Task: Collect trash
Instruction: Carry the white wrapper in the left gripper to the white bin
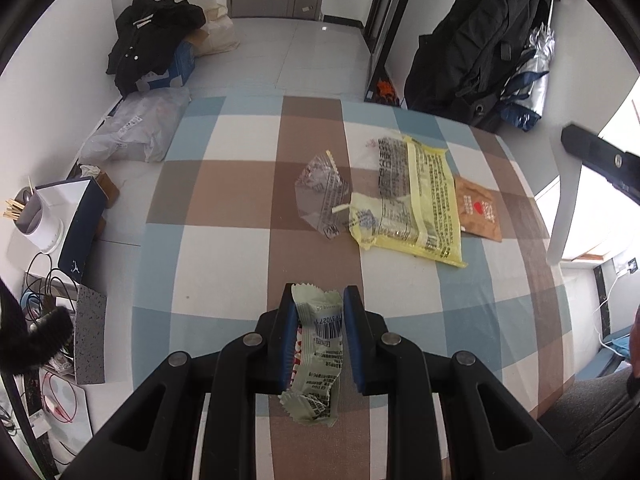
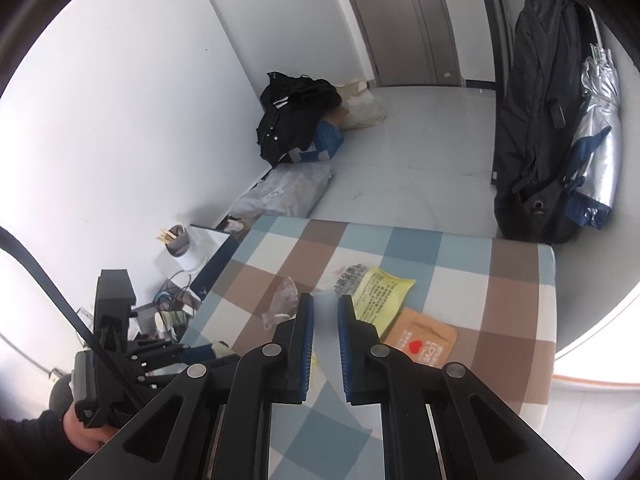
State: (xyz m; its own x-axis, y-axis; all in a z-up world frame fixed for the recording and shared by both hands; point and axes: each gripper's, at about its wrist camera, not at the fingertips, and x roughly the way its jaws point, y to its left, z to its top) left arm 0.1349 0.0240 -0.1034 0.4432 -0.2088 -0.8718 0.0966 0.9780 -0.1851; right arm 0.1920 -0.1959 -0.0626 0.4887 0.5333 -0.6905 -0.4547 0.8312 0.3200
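Observation:
My left gripper (image 1: 319, 294) is shut on a pale green snack wrapper (image 1: 316, 356) and holds it above the checked tablecloth (image 1: 224, 248). Farther on lie a clear crumpled wrapper (image 1: 320, 196), a yellow printed bag (image 1: 424, 208) and a brown sachet with a red heart (image 1: 480, 210). My right gripper (image 2: 325, 304) is open and empty, above the table's near side. Ahead of it lie the yellow bag (image 2: 378, 294), the brown sachet (image 2: 424, 344) and the clear wrapper (image 2: 282, 300). The left gripper (image 2: 200, 354) shows at the lower left of the right wrist view.
Left of the table a white cup with sticks (image 1: 38, 216), a dark box (image 1: 80, 224) and cables (image 1: 44, 292) crowd the floor. A plastic bag (image 1: 136, 128) and black clothes (image 1: 152, 36) lie along the wall. A black backpack (image 1: 476, 48) hangs at the far right.

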